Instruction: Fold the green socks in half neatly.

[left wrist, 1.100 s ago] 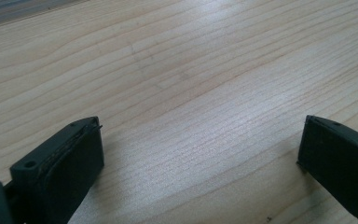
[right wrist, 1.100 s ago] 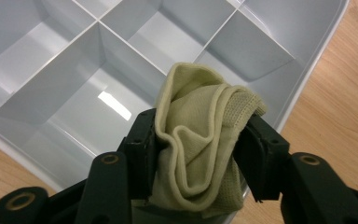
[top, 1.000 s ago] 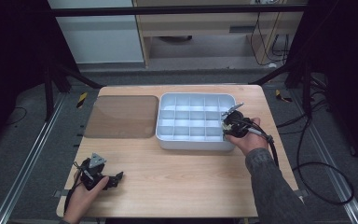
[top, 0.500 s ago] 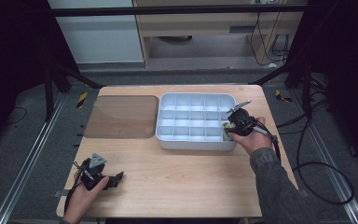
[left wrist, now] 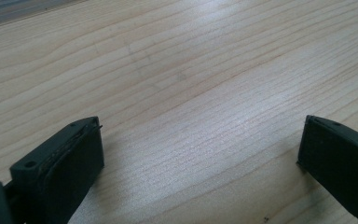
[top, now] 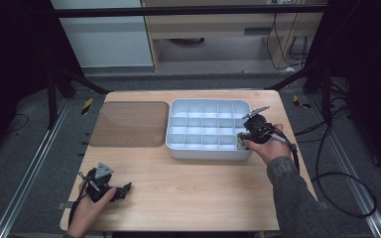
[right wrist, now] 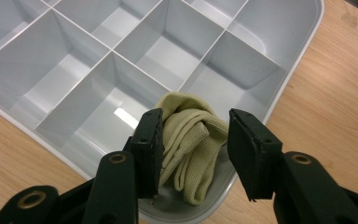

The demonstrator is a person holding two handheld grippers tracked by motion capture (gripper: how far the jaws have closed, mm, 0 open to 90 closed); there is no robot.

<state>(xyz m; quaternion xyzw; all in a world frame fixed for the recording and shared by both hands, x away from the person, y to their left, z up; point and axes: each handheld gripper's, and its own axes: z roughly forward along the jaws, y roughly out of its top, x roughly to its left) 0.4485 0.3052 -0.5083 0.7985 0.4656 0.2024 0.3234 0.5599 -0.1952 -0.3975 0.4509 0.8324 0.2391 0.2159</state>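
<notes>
At the near right corner of the grey compartment tray (top: pixel 178 145), the right tool (right wrist: pixel 193 142) straddles one folded cream cloth (right wrist: pixel 191 144), its jaws parted beside the fabric rather than pinching it; the cloth sits in the corner compartment. The step appears to be placing or releasing; the next move likely calls for lifting clear without snagging. On the near left bench (top: pixel 198 193), the left tool (top: pixel 121 190) rests released, grasping nothing. Counted: one tray, one brown mat (top: pixel 131 124), one cloth, two tools.
</notes>
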